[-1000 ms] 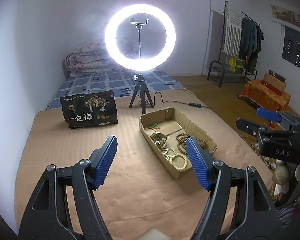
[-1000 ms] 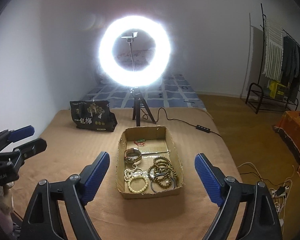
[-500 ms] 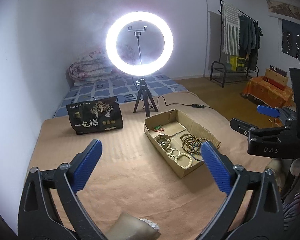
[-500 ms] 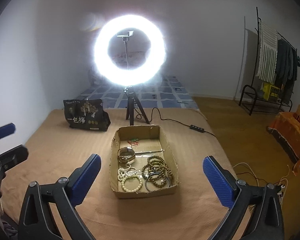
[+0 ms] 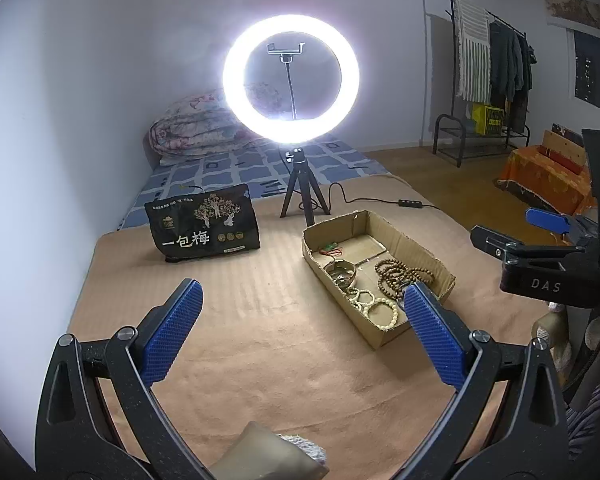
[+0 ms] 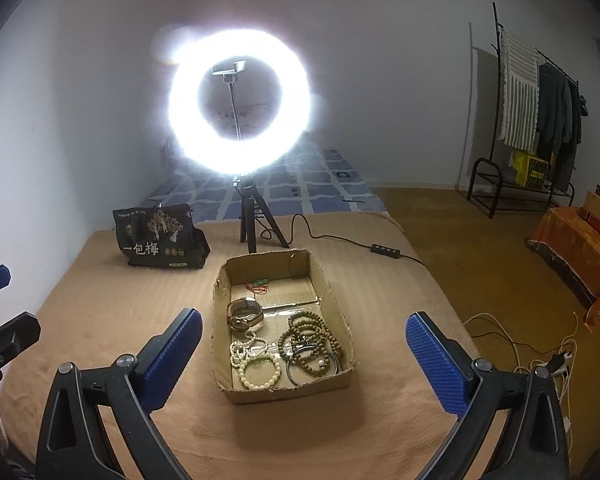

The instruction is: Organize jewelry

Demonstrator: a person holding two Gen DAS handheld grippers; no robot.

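Observation:
A shallow cardboard box [image 6: 338, 312] sits on the tan blanket and also shows in the left wrist view [image 5: 412, 246]. It holds cream bead bracelets [image 6: 258, 372], brown bead strands [image 6: 308, 340], a dark bangle [image 6: 332, 364], a wristwatch [image 6: 246, 314] and a small red-green cord [image 6: 258, 285]. My right gripper [image 6: 304, 356] is open and empty, held above the box's near end. My left gripper [image 5: 300, 332] is open and empty, to the left of the box. The right gripper also shows in the left wrist view [image 5: 512, 236].
A lit ring light on a tripod [image 6: 240, 104] stands behind the box, its cable and switch [image 6: 386, 250] trailing right. A black snack bag [image 6: 156, 240] stands at the back left. A clothes rack [image 6: 540, 100] and an orange-covered stand [image 6: 572, 236] are on the floor at right.
Both grippers have opened wider and pulled back and up from the box. The box looks smaller and further off in both views.

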